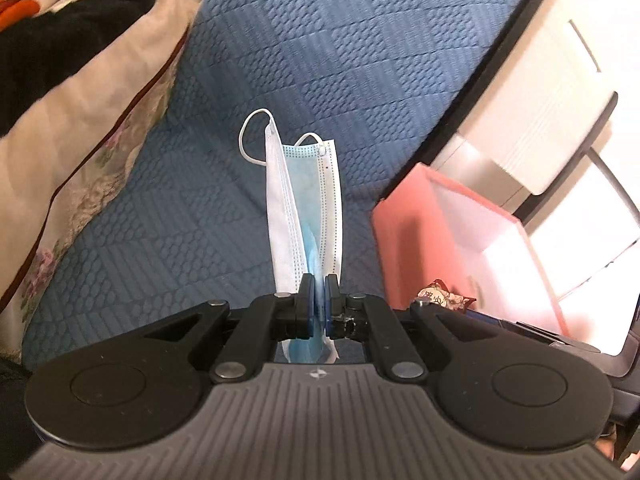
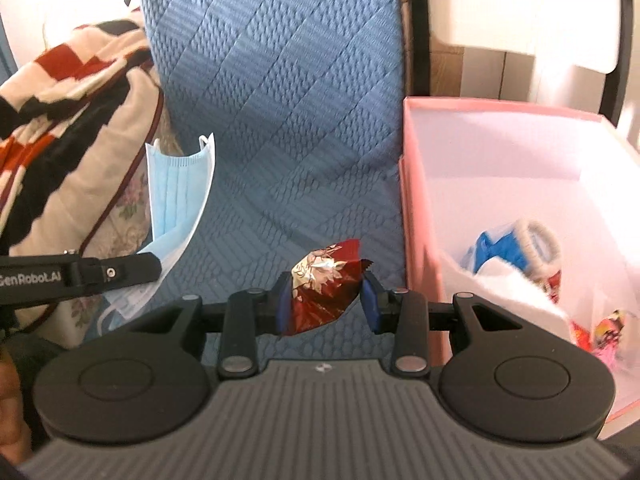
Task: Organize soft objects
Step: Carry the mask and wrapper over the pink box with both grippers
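The left gripper pinches a folded face mask above the blue quilted cover; the right gripper clamps a red foil snack packet beside the pink box. Best to carry each fully over the box's rim before letting go, since the limp mask could drape across the wall.

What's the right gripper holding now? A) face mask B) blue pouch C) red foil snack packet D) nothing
C: the right gripper has its fingers pressed on a red foil snack packet; the face mask hangs from the left gripper.
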A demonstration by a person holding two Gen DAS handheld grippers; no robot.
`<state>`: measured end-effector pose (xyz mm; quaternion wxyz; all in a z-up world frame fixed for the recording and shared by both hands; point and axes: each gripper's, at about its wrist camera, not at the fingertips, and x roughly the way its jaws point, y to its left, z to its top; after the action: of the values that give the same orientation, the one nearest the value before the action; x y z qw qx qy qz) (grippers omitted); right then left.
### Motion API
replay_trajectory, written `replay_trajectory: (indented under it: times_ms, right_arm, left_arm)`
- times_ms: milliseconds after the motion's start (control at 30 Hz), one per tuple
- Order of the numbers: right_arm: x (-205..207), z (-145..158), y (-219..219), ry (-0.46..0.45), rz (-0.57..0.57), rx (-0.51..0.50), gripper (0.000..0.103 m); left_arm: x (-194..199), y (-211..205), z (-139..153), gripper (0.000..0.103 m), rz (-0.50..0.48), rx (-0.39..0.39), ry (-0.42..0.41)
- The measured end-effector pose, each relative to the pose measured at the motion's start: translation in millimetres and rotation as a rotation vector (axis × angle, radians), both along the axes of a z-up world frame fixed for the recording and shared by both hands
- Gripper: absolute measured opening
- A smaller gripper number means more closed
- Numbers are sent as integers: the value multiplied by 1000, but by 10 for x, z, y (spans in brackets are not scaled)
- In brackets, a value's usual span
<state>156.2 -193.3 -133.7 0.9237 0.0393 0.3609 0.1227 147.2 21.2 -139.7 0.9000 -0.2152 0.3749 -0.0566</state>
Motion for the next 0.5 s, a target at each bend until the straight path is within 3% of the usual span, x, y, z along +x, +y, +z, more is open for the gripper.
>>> replay_trajectory:
  times_ms: [267, 500]
  right_arm:
    - [-57, 296, -362, -53, -55, 22, 39]
    - [-84, 623, -650, -121, -95, 27, 39]
  left_arm:
    - [98, -349, 385, 6, -58, 13, -70]
    - [197, -655, 716, 6, -101, -27, -97]
